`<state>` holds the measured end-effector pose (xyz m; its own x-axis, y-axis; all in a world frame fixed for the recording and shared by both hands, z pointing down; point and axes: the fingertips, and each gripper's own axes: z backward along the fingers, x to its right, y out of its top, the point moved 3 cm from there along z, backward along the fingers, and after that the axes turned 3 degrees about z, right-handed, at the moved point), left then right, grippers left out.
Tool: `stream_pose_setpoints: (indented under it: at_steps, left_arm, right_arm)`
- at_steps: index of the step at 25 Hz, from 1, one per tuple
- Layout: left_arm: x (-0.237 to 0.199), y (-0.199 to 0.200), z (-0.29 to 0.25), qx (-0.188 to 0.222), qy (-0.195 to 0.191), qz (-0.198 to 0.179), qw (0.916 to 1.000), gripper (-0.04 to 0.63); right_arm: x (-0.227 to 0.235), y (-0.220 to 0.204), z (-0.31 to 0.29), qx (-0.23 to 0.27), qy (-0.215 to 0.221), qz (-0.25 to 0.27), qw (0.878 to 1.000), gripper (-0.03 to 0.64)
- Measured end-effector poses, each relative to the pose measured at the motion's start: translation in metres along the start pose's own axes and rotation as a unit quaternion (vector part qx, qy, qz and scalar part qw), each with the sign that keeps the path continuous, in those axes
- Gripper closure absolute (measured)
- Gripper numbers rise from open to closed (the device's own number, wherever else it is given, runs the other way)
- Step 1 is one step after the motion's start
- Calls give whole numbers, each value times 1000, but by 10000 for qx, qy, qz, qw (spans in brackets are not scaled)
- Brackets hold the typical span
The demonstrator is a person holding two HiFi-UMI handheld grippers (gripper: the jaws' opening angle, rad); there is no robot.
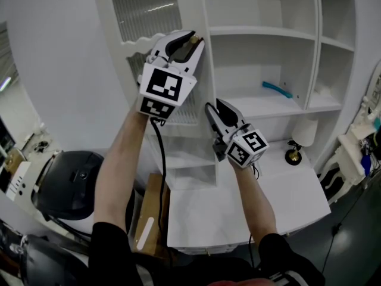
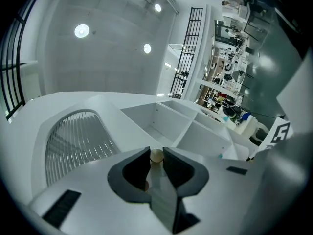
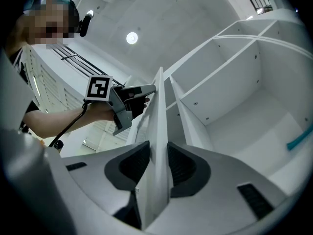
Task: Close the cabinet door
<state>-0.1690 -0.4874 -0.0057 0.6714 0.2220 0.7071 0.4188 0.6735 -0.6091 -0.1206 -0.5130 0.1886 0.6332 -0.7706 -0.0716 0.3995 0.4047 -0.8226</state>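
Here the left gripper [image 1: 186,43] has its fingers [image 2: 137,165] closed on the small round knob [image 2: 156,155] of the door [image 1: 149,11], which stands swung out from the white cabinet [image 1: 262,34]. Further right and lower, the right gripper [image 3: 159,148] pinches the door's free edge. The panel looks light, stiff and smooth, so the knob is probably the surer hold.

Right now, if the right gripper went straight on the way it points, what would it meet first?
The cabinet door: its edge sits between the right gripper's jaws, so it would likely jam deeper onto that panel. The left gripper, higher up, looks off that line.
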Motion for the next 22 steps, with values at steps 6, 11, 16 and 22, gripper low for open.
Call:
stream_pose_setpoints:
  at_steps: [6,11,16,22]
  left_arm:
    - [-1,-11,-12,-65,111,205,9997,507]
    - [-4,-19,-23,-174,222,304,9991,508]
    - [-5,-26,-30,-260,331,385,9984,508]
    - [-7,-35,-40,-408,557,458,9966,506]
  right_arm:
    - [12,-7,-5,-17,-137,111,9998,495]
    - [19,-9,-11,-289,-679,640,9952,494]
    - [23,-11,-17,-559,-934,997,9890,492]
    - [30,-15,-25,-809,-1226,1266,9810,494]
